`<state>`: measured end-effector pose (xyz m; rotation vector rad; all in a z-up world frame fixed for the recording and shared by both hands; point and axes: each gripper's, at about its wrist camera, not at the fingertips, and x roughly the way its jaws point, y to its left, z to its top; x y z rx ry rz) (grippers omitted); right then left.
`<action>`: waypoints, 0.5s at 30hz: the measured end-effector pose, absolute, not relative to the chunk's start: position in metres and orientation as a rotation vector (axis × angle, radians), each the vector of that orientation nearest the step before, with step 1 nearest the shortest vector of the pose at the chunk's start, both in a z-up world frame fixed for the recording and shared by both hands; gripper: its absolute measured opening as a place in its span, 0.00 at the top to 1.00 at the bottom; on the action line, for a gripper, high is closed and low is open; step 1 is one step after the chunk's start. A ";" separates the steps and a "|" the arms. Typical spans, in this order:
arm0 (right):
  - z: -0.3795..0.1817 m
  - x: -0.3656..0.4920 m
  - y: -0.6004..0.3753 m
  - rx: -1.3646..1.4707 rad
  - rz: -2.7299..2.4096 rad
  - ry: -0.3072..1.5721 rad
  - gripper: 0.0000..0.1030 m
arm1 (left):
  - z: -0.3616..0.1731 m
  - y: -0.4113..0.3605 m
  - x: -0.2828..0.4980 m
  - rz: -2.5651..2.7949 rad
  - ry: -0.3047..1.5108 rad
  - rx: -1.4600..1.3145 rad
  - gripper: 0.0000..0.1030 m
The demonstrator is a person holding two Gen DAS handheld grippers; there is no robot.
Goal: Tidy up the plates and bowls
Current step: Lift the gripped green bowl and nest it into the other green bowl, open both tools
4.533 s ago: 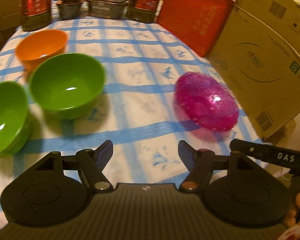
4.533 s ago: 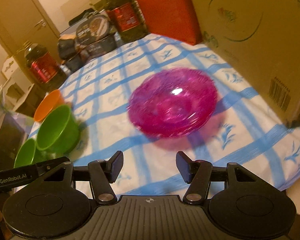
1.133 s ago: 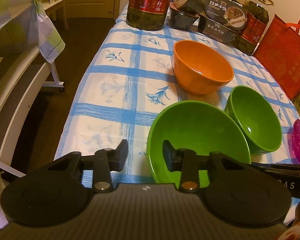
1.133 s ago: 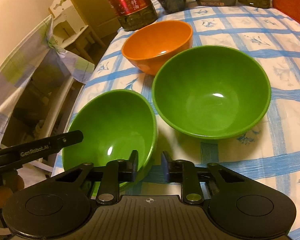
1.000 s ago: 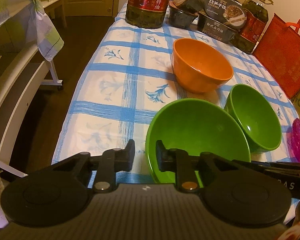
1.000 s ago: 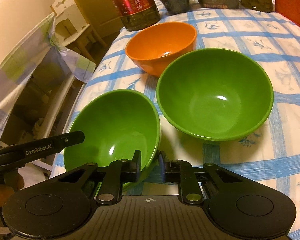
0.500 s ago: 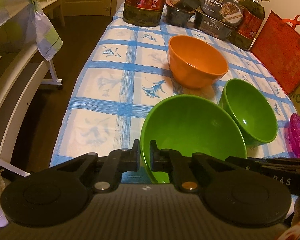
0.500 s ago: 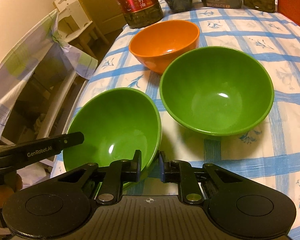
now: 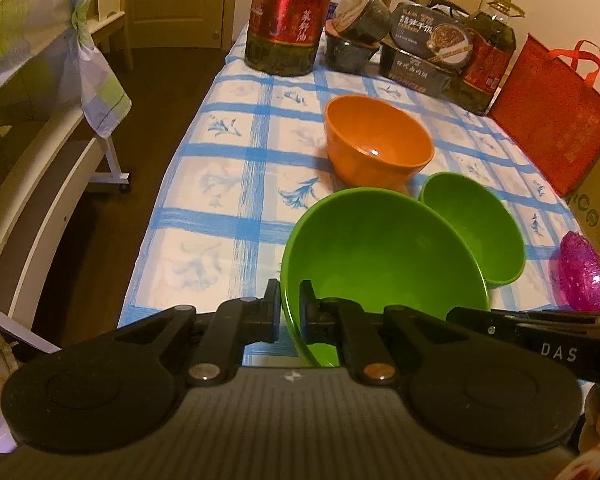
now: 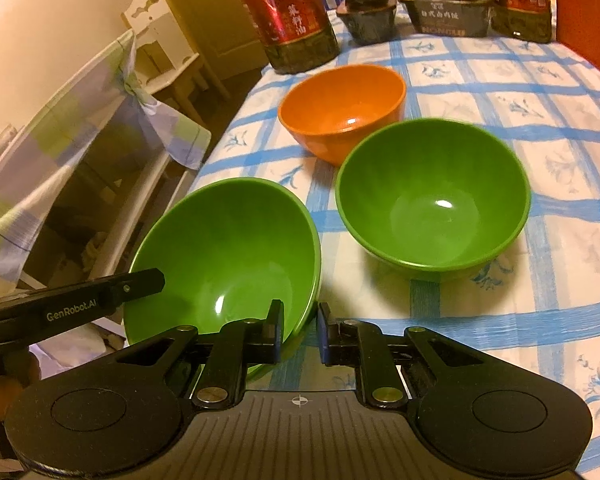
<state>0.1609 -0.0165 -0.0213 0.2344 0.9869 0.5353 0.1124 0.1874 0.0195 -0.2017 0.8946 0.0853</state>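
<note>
green bowl (image 9: pixel 380 252) — near rim hidden behind both clamped grippers' fingers (image 9: pixel 270 308)

Left wrist view looked steeply down along its fingers, close over the near green bowl (image 9: pixel 384 256), toward the table's (image 9: pixel 228 168) far-end bottles. Right wrist view angled similarly from the bowl's other side. Both shared the orange bowl (image 10: pixel 342 108), probably the same bottles.

The green bowls (image 10: pixel 228 248) (image 10: pixel 432 196) and orange bowl (image 10: pixel 342 106) look like smooth, glossy plastic with light glints. The tablecloth (image 9: pixel 236 184) is matt checked cloth. At the right edge, the pink dish (image 9: pixel 586 276) is textured translucent plastic.
</note>
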 end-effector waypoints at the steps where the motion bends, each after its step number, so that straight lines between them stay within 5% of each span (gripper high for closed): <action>1: -0.019 0.160 -0.018 0.234 0.535 0.983 0.84 | 0.023 0.186 0.112 0.082 0.891 -0.202 0.93; 15: 0.020 0.166 -0.061 0.248 0.493 0.917 0.84 | 0.059 0.143 0.132 0.018 0.833 -0.169 0.93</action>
